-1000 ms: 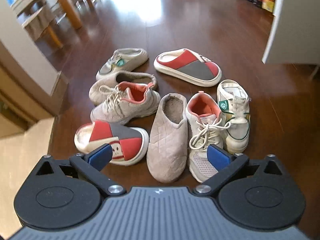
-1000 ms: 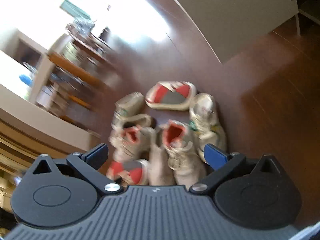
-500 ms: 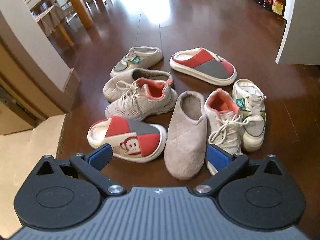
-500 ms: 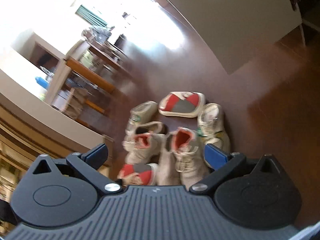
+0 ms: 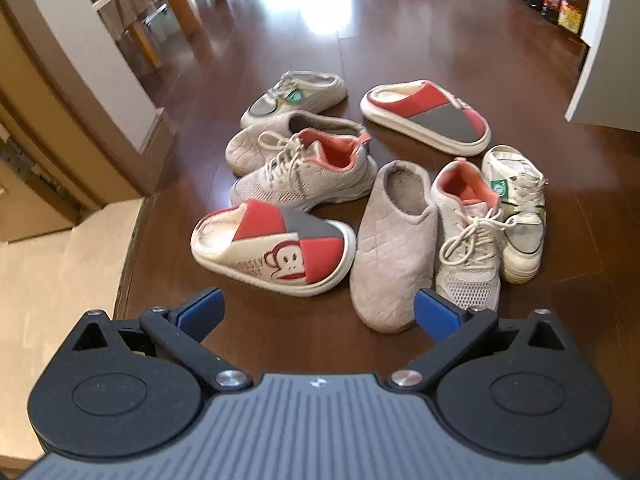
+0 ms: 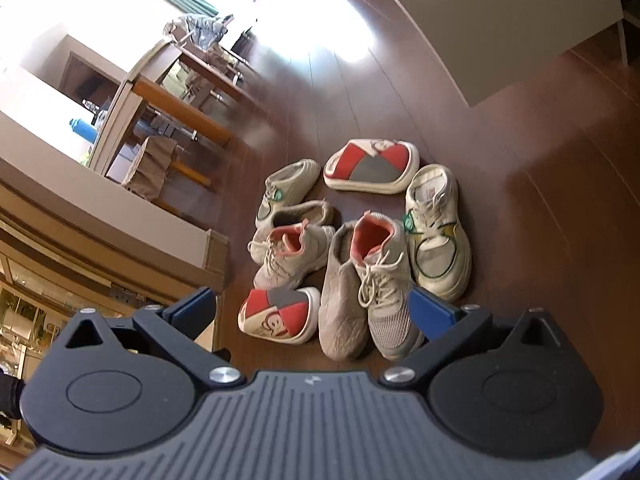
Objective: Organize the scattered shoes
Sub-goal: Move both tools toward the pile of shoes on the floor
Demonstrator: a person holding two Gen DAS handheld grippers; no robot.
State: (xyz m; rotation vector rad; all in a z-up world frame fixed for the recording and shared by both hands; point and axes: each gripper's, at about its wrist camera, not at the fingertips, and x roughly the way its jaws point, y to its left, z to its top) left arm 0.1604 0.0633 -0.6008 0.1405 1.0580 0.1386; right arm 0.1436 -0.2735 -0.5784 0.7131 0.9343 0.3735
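Broadly, the wooden floor (image 5: 400, 40) carries eight shoes in one loose heap, toes pointing every way and mates lying apart, so by my reading no pair stands side by side and the sorting is all left to do. Two red-and-grey slippers (image 5: 276, 246) (image 5: 426, 114) sit at opposite edges, the quilted beige slippers (image 5: 394, 236) (image 5: 288, 136) are split by a pink-lined sneaker (image 5: 308, 174) whose mate (image 5: 468, 228) touches a green-trimmed sneaker (image 5: 520, 208), the other (image 5: 296, 94) lying far back. Smallest, the left gripper (image 5: 318, 308) and right gripper (image 6: 310, 308) hover near the heap, jaws spread wide, grasping nothing.
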